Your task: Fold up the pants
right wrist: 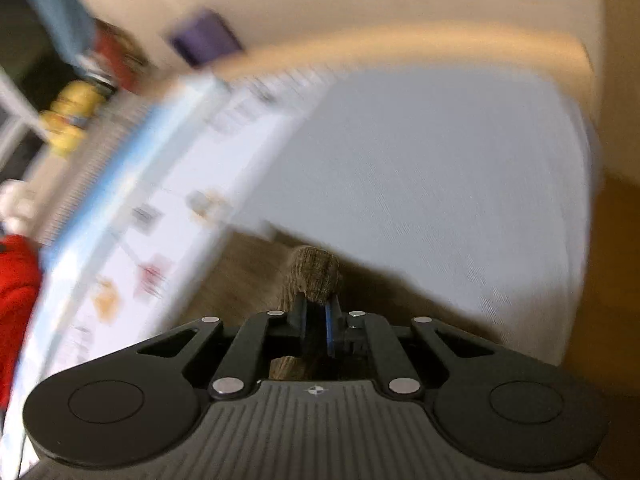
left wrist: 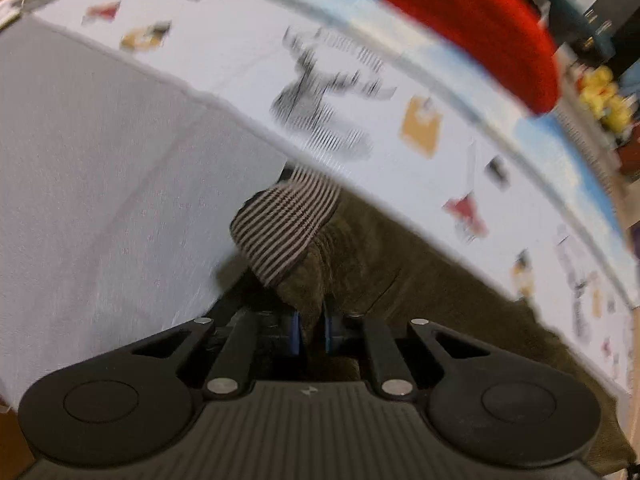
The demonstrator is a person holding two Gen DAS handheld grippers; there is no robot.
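Claws clamped on olive-brown pants over a white-covered surface

Left claw [left wrist: 311, 334] had its blue pads pinched together on a fold of the pants [left wrist: 384, 256], and a striped lining [left wrist: 284, 228] bulged out of the cloth just beyond the fingertips; the rest of the garment lay spread to the right on the white sheet [left wrist: 100, 184], with a printed cloth [left wrist: 348, 92] past it and a red item [left wrist: 480, 28] at the far edge. Right claw [right wrist: 316, 320] was likewise closed on a bunched nub of the same pants [right wrist: 316, 272], which stood up past its tips, with the sheet [right wrist: 440, 168] behind it; both views were blurred
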